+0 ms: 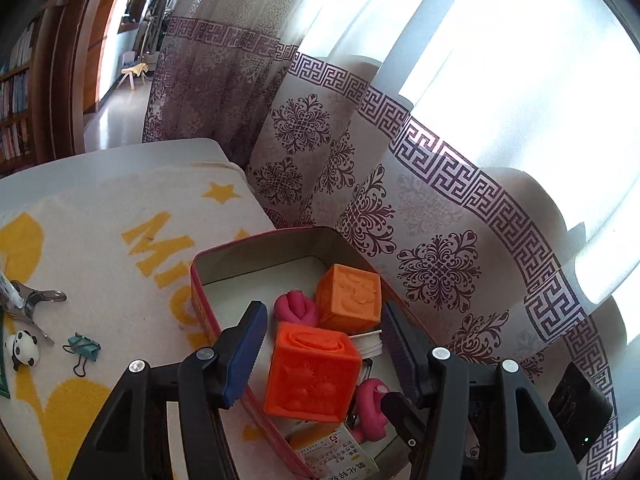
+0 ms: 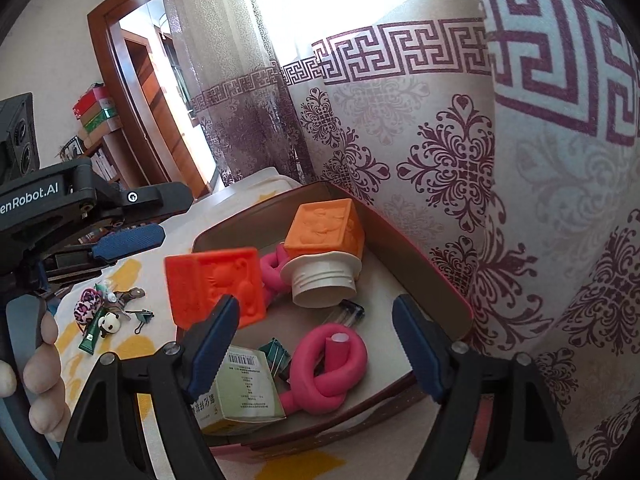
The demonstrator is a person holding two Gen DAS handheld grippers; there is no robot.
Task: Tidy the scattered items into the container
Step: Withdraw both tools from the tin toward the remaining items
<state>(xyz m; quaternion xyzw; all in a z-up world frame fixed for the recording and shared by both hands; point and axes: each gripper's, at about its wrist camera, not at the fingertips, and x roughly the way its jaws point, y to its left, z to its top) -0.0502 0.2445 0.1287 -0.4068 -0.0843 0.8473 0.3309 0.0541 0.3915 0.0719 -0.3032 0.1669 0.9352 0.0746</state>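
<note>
1. Left wrist view: left gripper (image 1: 320, 350) over the tin (image 1: 200, 276), jaws open, red-orange cube (image 1: 312, 376) between them but pads not pressing it. Paler orange cube (image 1: 350, 296) and pink foam knot (image 1: 296, 308) lie inside. Panda (image 1: 22, 350) and binder clip (image 1: 84, 346) lie on the towel (image 1: 100, 216), outside.
2. Right wrist view: right gripper (image 2: 316, 340) jaws open, empty, above the tin's near end; white lid (image 2: 320, 280), medicine box (image 2: 240, 384), second pink knot (image 2: 328, 364) inside.

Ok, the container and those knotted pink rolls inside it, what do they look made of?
Container: looks like painted tin, with thin walls, a rolled rim and a dull grey metallic inside. Knotted pink rolls: probably soft foam, matte and thick, bent into tight knots without creasing, with a pale core at the cut end.
</note>
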